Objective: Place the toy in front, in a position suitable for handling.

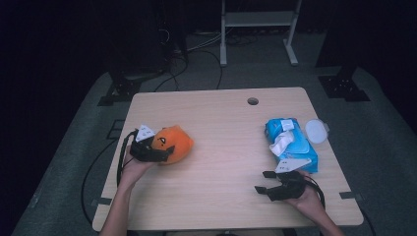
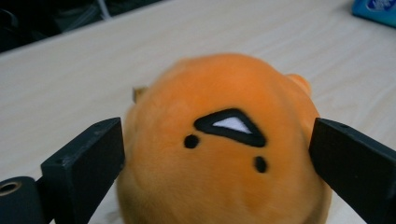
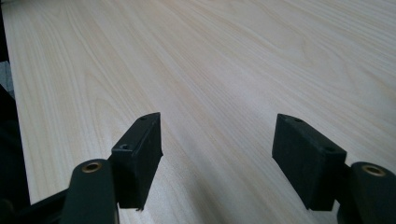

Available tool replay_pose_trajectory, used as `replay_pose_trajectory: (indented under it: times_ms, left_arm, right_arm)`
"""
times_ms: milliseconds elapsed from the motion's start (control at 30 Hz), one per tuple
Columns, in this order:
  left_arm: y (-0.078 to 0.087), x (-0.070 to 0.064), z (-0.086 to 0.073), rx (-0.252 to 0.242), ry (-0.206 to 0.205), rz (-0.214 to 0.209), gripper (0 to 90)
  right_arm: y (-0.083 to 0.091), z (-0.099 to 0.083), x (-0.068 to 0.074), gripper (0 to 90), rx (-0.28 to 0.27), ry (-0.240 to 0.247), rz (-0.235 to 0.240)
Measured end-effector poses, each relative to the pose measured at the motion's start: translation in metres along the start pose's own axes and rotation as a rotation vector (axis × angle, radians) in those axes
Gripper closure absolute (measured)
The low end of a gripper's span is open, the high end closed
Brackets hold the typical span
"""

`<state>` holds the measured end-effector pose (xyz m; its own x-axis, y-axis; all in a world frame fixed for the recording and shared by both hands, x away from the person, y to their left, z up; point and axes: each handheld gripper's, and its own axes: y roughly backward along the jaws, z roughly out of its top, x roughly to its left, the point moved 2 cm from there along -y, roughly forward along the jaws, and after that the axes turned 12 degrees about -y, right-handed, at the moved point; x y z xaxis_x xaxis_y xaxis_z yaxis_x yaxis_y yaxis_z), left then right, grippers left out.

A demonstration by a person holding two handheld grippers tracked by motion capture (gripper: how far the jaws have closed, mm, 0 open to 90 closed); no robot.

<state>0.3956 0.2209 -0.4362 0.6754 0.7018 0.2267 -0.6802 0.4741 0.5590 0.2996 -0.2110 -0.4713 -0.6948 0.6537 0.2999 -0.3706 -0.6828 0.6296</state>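
An orange plush toy [image 1: 173, 142] with a black-and-white beak and two dot eyes lies on the left part of the wooden table [image 1: 221, 196]. My left gripper [image 1: 164, 150] reaches it from the left, open wide. In the left gripper view the plush [image 2: 224, 140] sits between the two jaws, which flank its sides at or near touching. My right gripper [image 1: 261, 181] stands open near the front right of the table, pointing left. Bare wood lies between its jaws [image 3: 217, 126].
A blue pack of wet wipes [image 1: 291, 142] with a white wipe pulled up lies at the right, just behind the right gripper; its corner [image 2: 376, 9] shows far off. A round white lid [image 1: 316, 131] lies beside it. A cable hole [image 1: 253, 101] sits near the far edge.
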Motion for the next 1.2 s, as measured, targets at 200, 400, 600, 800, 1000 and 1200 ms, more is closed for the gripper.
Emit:
replay_pose_trajectory:
  times_ms: [200, 400, 600, 800, 1000, 1200]
  left_arm:
    - [-0.004, -0.007, -0.003, 0.004, -0.029, 0.02, 2.9]
    - [-0.006, -0.009, -0.005, -0.004, -0.058, 0.007, 1.8]
    - [-0.001, -0.009, -0.004, 0.008, -0.052, 0.042, 22.0]
    - [0.006, 0.001, -0.005, -0.086, 0.076, 0.02, 34.9]
    - [0.016, 0.0, 0.003, -0.195, 0.134, -0.043, 37.8]
    - [0.022, -0.015, 0.02, -0.267, 0.12, -0.104, 37.7]
  right_arm:
    - [0.001, 0.0, 0.0, 32.7, -0.002, 0.002, 0.003]
    - [0.001, 0.0, 0.0, 32.8, -0.002, 0.003, 0.003]
    - [0.001, 0.0, 0.0, 33.1, -0.003, 0.004, 0.002]
    - [0.004, 0.0, -0.001, 33.4, -0.017, 0.007, 0.004]
    - [0.007, 0.001, -0.001, 34.1, -0.028, 0.008, 0.01]
    - [0.007, 0.001, -0.002, 34.5, -0.029, 0.006, 0.001]
